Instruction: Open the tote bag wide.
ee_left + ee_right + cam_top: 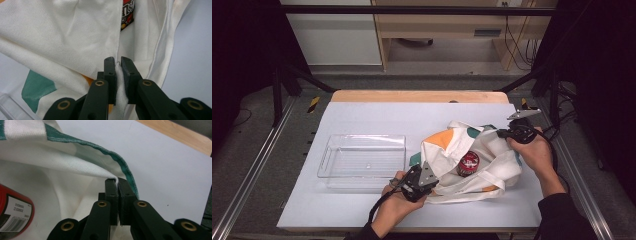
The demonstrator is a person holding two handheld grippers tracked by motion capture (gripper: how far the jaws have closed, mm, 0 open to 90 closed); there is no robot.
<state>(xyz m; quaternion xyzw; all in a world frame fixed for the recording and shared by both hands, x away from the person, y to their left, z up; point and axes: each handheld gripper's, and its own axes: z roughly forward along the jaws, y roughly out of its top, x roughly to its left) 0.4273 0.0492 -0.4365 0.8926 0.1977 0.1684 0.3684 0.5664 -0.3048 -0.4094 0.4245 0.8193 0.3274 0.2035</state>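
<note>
**White canvas bag pinched at two edges, red can inside**

White cloth bag (472, 160) with orange and green patches, lying on the pale table sheet (362, 120), mouth held apart between the two grippers.

Left gripper (117, 62): jaws clamped on a fold of the bag's white rim, cloth bunched thick between the pads. Beyond the fingertips the fabric rises and parts; a strip of a dark printed label shows in the gap, cut off by cloth on both sides, its lettering only partly legible.

Right gripper (117, 181): jaws pressed together on the bag's edge just beside the green trim; the cloth between the pads is thin and mostly hidden.

Red can (468, 164): inside the bag, between the two sets of fingers. In the right gripper view it lies low at the left of the jaws, cropped by the frame, barcode visible.

Clear plastic tray (362, 156): beyond the left fingers, apart from the bag.
</note>
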